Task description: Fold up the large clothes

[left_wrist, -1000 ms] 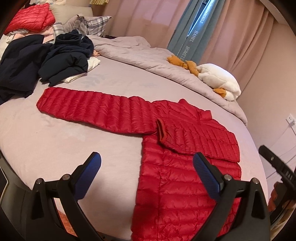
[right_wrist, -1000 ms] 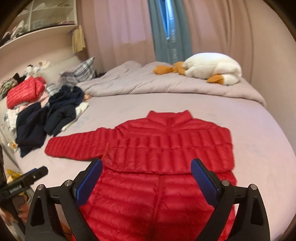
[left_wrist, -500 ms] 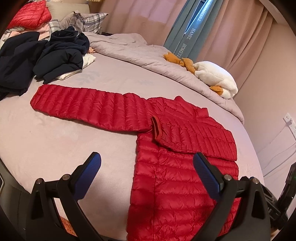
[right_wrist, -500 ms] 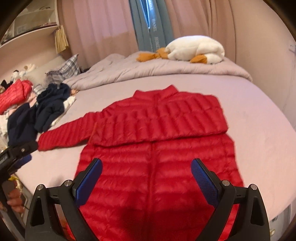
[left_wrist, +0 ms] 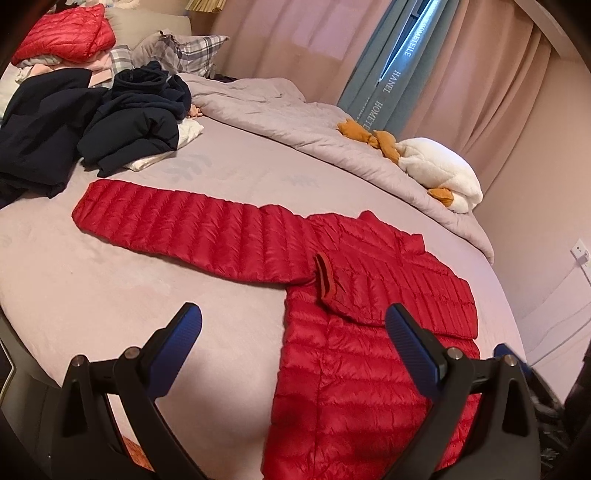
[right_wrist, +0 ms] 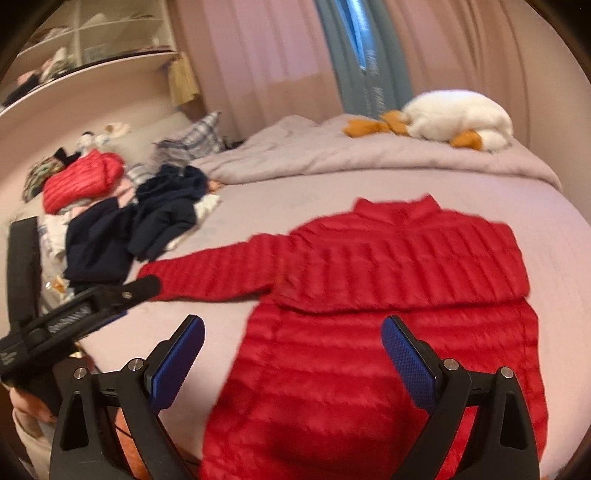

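A red quilted down jacket (left_wrist: 354, 354) lies flat on the pink-grey bed (left_wrist: 110, 288). Its right sleeve is folded across the chest, with the cuff (left_wrist: 325, 275) near the middle. Its left sleeve (left_wrist: 184, 225) stretches out flat to the left. In the right wrist view the jacket (right_wrist: 369, 332) fills the middle, collar at the far end. My left gripper (left_wrist: 293, 332) is open and empty above the near bed edge by the hem. My right gripper (right_wrist: 291, 343) is open and empty over the jacket's lower body. The left gripper also shows in the right wrist view (right_wrist: 74, 314).
A heap of dark navy clothes (left_wrist: 92, 125) lies at the far left of the bed. A folded red jacket (left_wrist: 62, 33) tops a stack by the plaid pillows (left_wrist: 177, 51). A rumpled grey duvet (left_wrist: 295, 125) and a white plush goose (left_wrist: 439, 170) lie along the far side.
Both views have shifted as the grippers moved. The right gripper swung back left, and its view is blurred. The jacket lies as before. Both grippers stay open.
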{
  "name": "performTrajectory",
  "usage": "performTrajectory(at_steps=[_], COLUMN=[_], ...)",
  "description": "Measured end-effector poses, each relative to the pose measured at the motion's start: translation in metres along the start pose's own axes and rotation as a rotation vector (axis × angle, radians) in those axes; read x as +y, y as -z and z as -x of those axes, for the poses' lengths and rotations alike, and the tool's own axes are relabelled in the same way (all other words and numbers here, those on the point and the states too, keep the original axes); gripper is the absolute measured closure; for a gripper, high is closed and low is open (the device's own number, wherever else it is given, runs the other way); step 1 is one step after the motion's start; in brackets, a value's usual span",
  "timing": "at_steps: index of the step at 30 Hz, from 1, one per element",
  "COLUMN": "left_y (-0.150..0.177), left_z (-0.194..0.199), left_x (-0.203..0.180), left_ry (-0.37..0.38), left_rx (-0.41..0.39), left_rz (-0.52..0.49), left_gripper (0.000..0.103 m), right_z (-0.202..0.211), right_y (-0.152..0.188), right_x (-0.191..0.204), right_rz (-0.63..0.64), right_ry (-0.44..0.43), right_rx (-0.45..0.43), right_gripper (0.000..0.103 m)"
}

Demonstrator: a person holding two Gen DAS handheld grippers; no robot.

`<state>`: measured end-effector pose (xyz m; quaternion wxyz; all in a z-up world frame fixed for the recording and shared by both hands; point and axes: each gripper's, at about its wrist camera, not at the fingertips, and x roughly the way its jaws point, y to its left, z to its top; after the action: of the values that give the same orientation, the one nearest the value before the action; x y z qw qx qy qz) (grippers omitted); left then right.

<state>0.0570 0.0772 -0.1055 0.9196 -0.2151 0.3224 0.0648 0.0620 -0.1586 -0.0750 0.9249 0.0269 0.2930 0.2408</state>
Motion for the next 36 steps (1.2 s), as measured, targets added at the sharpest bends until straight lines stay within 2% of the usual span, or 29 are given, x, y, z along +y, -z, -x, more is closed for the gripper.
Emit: performTrajectory(at_steps=[3,9,12,18,21,24,26,28,29,33,36], left_y=[-0.004,-0.008,-0.009,-0.01,-0.008,-0.007,-0.005,-0.004,-0.003,0.001,-0.001], left_z=[-0.006,-0.031,-0.051,-0.095,-0.12,-0.143,-0.157,-0.172,-0.183,-0.216,-0.23], left_x=[0.0,-0.011,-0.021,-0.047,-0.061,-0.071,-0.075,-0.08,-0.082,-0.082,-0.077], left_ry=[0.0,0.047,0.042,0.085,0.095,0.125,0.145,0.168,0.178,0.165,0.155], left_rx=[0.001,0.016,0.049,0.129,0.17,0.208,0.238,0.27,0.287,0.347,0.366], left_rz=[0.003,-0.028,-0.048,-0.083,-0.102,-0.102,-0.094,-0.094,-0.093,-0.089,-0.052], left_gripper=[0.003,0.003,0.003,0.004,0.004,0.008,0.011,0.019,0.02,0.025,0.038], right_z=[0.005,0.004,0.003,0.004,0.004,0.001,0.0,-0.001,-0.001,-0.001,-0.003], right_y=[-0.011,-0.032,-0.034,-0.026,-0.019,-0.013,-0.01,-0.005,-0.003,0.003,0.006], right_x=[0.004,-0.033,-0.064,-0.115,-0.137,-0.156,-0.167,-0.177,-0.182,-0.198,-0.207], right_rz=[0.018,-0.063,-0.136,-0.239,-0.279,-0.317,-0.334,-0.35,-0.359,-0.401,-0.412], right_ry=[-0.006,0.172,0.248,0.377,0.415,0.439,0.452,0.462,0.466,0.466,0.472], right_rx=[-0.037,-0.074,-0.069,-0.047,-0.017,0.012,0.028,0.044,0.053,0.074,0.081], right_gripper=[0.007,0.007,0.007,0.007,0.018,0.026,0.036,0.043,0.045,0.045,0.045])
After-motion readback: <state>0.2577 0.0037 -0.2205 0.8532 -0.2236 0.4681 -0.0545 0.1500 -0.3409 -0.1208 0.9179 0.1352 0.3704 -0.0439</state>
